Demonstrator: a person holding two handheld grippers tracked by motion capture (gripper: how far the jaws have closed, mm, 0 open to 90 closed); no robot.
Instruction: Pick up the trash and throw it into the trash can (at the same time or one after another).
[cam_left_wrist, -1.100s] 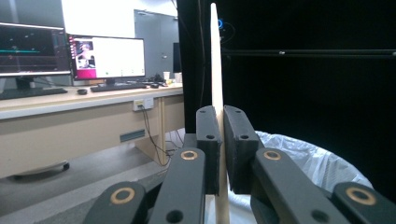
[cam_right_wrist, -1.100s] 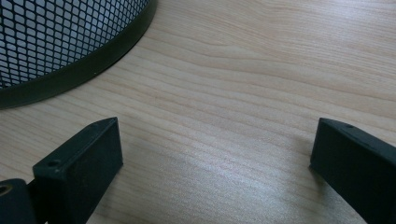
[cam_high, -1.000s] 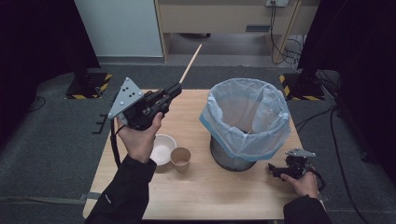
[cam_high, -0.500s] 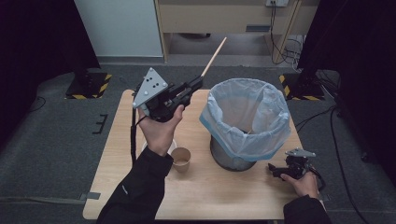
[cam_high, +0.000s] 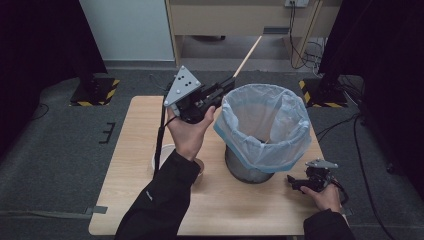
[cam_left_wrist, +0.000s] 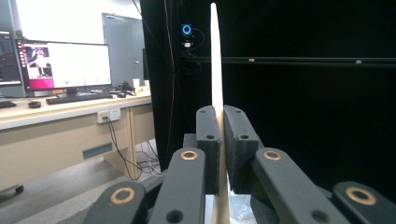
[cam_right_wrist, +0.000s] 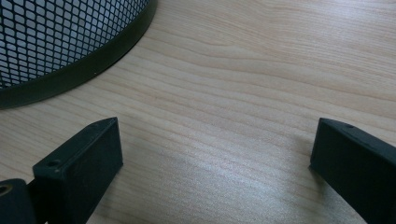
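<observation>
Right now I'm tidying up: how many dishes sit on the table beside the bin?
2: a white bowl and a brown paper cup, both left of the bin, partly behind the raised left arm. More may be hidden.

No text, label, brand, number or sign is legible on anything here.

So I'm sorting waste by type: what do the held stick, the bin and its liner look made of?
Stick: pale, matte, probably wood or bamboo. Bin: dark metal mesh with a solid base band. Liner: thin translucent plastic, crinkled, with a bluish rim.
</observation>
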